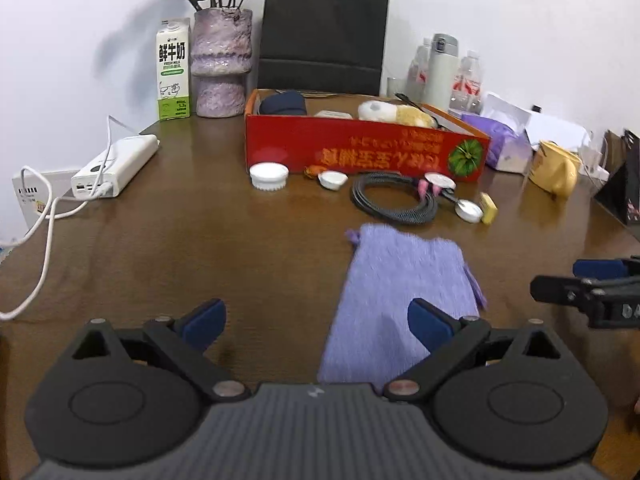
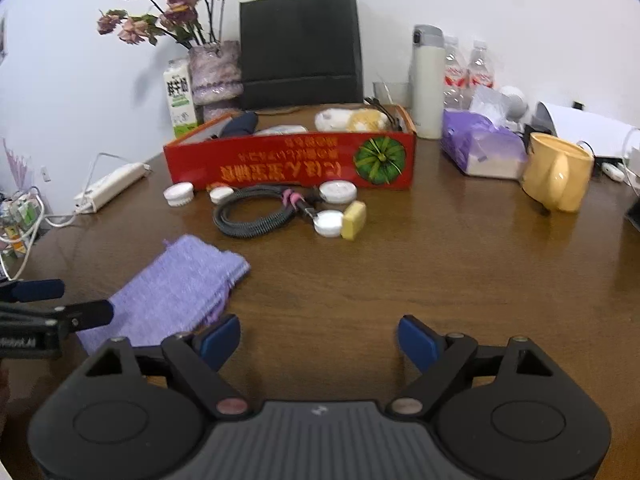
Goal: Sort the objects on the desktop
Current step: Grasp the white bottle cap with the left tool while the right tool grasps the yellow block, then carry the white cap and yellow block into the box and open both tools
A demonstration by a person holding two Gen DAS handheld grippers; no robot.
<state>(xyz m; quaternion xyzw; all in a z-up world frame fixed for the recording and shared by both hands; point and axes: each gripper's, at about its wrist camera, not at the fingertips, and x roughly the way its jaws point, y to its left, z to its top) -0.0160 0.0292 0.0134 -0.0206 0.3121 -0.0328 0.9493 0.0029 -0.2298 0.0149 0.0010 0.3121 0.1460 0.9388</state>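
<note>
The left gripper (image 1: 316,326) hangs over the table (image 1: 200,248) with its jaws spread wide and nothing between them; its right pad overlaps the near end of the purple cloth (image 1: 400,292), which lies flat at about 1 o'clock from it. At 12 o'clock stands the red box (image 1: 360,148), with a white cap (image 1: 269,176), a coiled cable (image 1: 394,200) and a yellow block (image 1: 489,208) in front of it. The right gripper's tips enter at 3 o'clock.

In the right wrist view, the right gripper (image 2: 320,344) is also released, jaws wide over bare wood. The cloth (image 2: 176,292) lies at 10 o'clock, the cable (image 2: 252,214) at 11, the box (image 2: 288,164) at 12, and a yellow mug (image 2: 558,172) at 2.
</note>
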